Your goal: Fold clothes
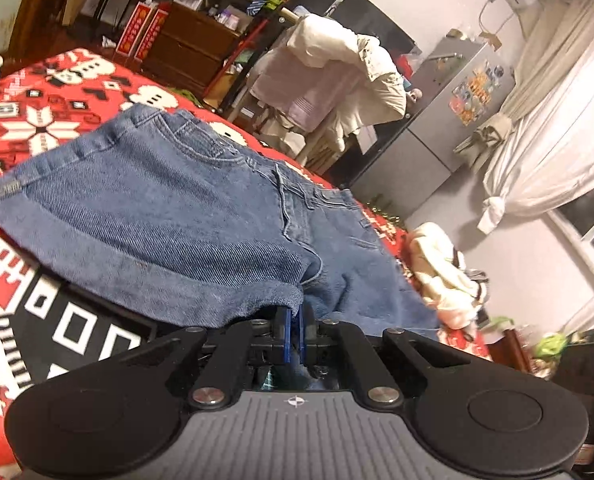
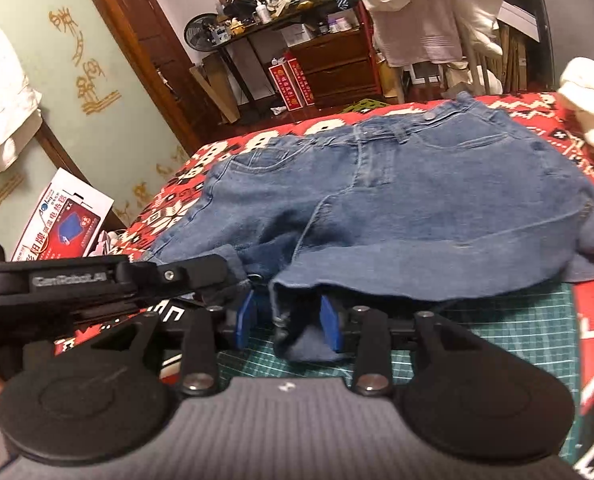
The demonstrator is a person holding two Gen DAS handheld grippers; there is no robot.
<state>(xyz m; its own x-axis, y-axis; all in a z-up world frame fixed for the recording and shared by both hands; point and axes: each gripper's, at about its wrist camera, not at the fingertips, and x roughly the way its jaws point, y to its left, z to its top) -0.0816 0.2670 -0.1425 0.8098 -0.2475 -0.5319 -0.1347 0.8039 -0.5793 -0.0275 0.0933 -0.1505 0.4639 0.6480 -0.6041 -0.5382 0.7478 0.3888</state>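
Observation:
Blue denim shorts [image 1: 157, 208] lie spread on a red patterned blanket [image 1: 37, 120], waistband at the far side. My left gripper [image 1: 296, 322] is shut on the near hem of one leg, its blue pads pressed together over the fabric. In the right wrist view the shorts [image 2: 397, 200] fill the middle. My right gripper [image 2: 289, 320] stands open at the other leg's hem, with a fold of denim hanging between its blue pads. The left gripper's black body [image 2: 97, 280] reaches in from the left to the neighbouring leg hem.
A green cutting mat [image 2: 517, 332] lies under the near edge of the shorts. White clothes [image 2: 589, 100] are piled at the bed's right side. A printed box [image 2: 61, 220] leans beside the bed on the left. Beyond the bed stand a clothes-draped chair [image 1: 329, 72] and shelves.

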